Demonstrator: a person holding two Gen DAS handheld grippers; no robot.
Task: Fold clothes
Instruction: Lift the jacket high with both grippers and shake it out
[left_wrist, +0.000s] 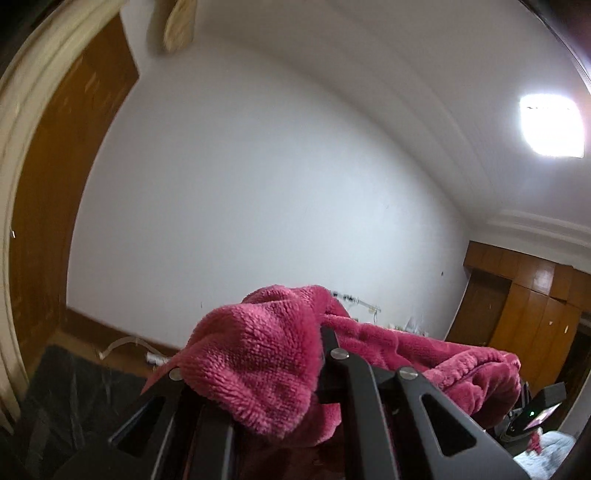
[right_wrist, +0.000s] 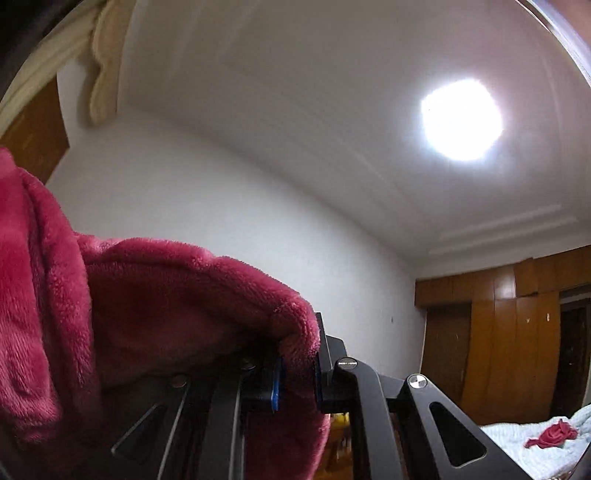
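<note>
1. A pink fleece garment (left_wrist: 258, 362) is held up in the air, well above the bed (right_wrist: 535, 446) seen low in the right wrist view; both cameras are tilted up toward the wall and the ceiling lamp (right_wrist: 461, 120).
2. The left claw (left_wrist: 255, 373) is clamped on a bunched corner of the garment; the cloth is pinched between its two fingers and spills over their tips.
3. The right claw (right_wrist: 297, 376) is likewise closed on a hemmed edge, the fleece being squeezed between its blue pads (right_wrist: 276, 387).
4. From the left claw the cloth is seen running off toward the wardrobe (left_wrist: 535, 306); from the right claw it is seen rising away from the wardrobe. The long axis of the held edge is therefore judged to be strung between the two claws, neither one being nearer to it than the other.
5. How the rest of the garment hangs below cannot be told, so the stage of folding is left open: the hold would suit spreading it out as well as bringing two edges together.
6. A smaller pink piece (right_wrist: 552, 435) is seen lying on the bed.
</note>
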